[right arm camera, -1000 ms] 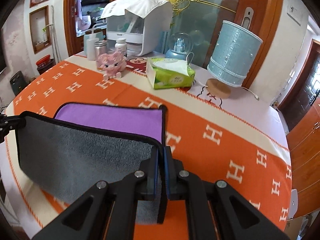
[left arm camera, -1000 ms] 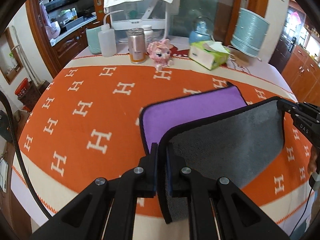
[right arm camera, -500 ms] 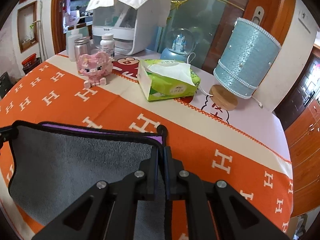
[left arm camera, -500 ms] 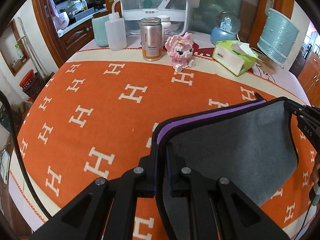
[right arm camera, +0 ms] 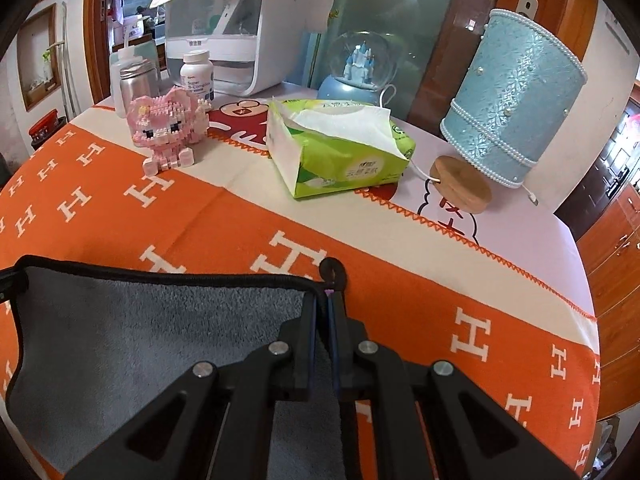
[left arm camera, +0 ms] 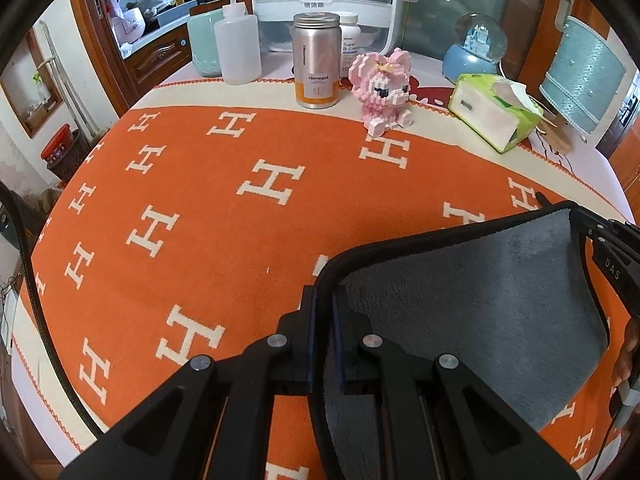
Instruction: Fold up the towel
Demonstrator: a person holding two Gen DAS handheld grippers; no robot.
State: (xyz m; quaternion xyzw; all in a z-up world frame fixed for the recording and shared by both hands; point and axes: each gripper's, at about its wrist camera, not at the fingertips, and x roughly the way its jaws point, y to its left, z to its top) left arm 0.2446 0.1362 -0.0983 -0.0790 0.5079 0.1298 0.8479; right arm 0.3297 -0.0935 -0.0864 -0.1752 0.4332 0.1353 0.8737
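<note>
Left wrist view: the left gripper (left arm camera: 325,322) has its jaws closed on the near-left corner of the towel (left arm camera: 472,304), whose black-piped edge runs between them. The towel shows its grey plush face and is stretched across to the right gripper (left arm camera: 600,240), seen at the right margin pinching the opposite corner. It lies over the orange H-patterned tablecloth (left arm camera: 192,200) covering the table.

Right wrist view: the right gripper (right arm camera: 325,312) likewise has its jaws shut on a towel (right arm camera: 140,332) corner, where a sliver of purple underside shows at the pinch. A small black hanging loop (right arm camera: 333,270) protrudes just beyond the jaws.

Taking the pink brick-built figure (right arm camera: 168,128) as landmark: the towel sits well in front of it; the green tissue pack (right arm camera: 340,148) lies just to its right; the steel canister (left arm camera: 316,66) stands immediately to its left in the left wrist view; the snow globe (right arm camera: 360,68) stands behind the tissue pack, and the blue lampshade (right arm camera: 516,100) farther right.
</note>
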